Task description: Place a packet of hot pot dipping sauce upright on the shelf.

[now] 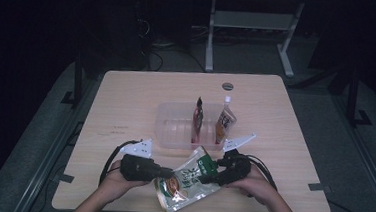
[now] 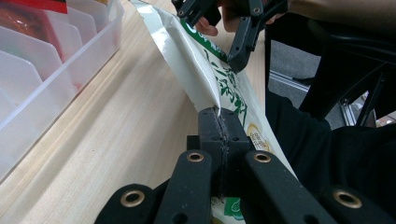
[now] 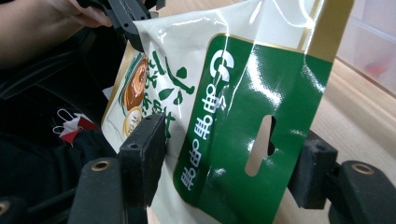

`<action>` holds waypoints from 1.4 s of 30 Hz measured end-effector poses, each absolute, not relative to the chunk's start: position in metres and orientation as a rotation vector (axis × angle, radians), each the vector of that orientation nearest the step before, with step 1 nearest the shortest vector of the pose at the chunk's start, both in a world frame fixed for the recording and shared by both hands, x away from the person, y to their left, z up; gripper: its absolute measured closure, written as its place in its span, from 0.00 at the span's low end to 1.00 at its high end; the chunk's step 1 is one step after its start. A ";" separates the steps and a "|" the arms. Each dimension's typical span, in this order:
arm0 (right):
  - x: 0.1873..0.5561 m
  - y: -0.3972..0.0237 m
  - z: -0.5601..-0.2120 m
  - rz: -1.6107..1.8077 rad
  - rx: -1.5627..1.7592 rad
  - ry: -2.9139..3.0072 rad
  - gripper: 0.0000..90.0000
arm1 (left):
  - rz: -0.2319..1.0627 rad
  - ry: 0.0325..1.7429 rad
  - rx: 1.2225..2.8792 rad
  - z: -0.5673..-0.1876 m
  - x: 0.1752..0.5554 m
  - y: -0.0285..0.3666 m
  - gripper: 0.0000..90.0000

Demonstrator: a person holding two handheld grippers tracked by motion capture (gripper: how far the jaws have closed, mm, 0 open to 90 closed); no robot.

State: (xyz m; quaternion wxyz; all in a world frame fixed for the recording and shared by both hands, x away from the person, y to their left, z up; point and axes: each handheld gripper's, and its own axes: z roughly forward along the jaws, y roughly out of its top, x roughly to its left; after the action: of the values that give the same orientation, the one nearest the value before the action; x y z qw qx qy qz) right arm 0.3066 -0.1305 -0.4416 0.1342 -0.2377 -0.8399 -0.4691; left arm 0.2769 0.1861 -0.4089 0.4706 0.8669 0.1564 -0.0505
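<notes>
Left gripper view: our left fingers (image 2: pixel 219 122) pinch the pouch's (image 2: pixel 205 79) slick, floppy edge; right fingers (image 3: pixel 229 161) straddle its stiffer header, not pressing.

We see a dim high view: the room around the pale wooden table (image 1: pixel 126 106) sinks into near-black, and the tabletop alone catches soft light from above, with faint shadows. The picture is grainy and soft. In the right gripper view, white glare streaks the glossy green-and-cream plastic snack pouch (image 3: pixel 252 107); the near black jaws blur. In the left gripper view the clear plastic divided bin (image 2: pixel 51 60) looks slightly soft.
</notes>
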 end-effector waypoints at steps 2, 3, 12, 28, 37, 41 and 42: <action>0.307 -0.132 -0.441 -1.358 -0.694 -2.433 0.49 | -0.117 0.396 2.127 -0.410 0.278 0.187 1.00; 0.307 -0.132 -0.441 -1.358 -0.694 -2.433 0.49 | -0.117 0.396 2.127 -0.410 0.278 0.187 1.00; 0.305 -0.136 -0.436 -1.412 -0.643 -2.433 0.75 | -0.079 0.416 2.145 -0.412 0.283 0.192 1.00; 0.299 -0.134 -0.428 -1.457 -0.560 -2.442 0.98 | -0.022 0.418 2.123 -0.414 0.290 0.197 1.00; 0.298 -0.134 -0.425 -1.516 -0.545 -2.430 1.00 | 0.003 0.427 2.109 -0.415 0.293 0.198 0.99; 0.297 -0.134 -0.424 -1.520 -0.545 -2.428 1.00 | 0.006 0.426 2.107 -0.415 0.294 0.198 0.98; 0.297 -0.135 -0.423 -1.524 -0.548 -2.424 1.00 | -0.001 0.427 2.105 -0.415 0.295 0.198 0.98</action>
State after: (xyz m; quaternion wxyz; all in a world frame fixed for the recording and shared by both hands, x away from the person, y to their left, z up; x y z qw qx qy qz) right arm 0.2968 -0.1346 -0.4233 0.1131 -0.1867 -0.8262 -0.5195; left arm 0.2946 0.1980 -0.4151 0.4765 0.8616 0.1748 -0.0003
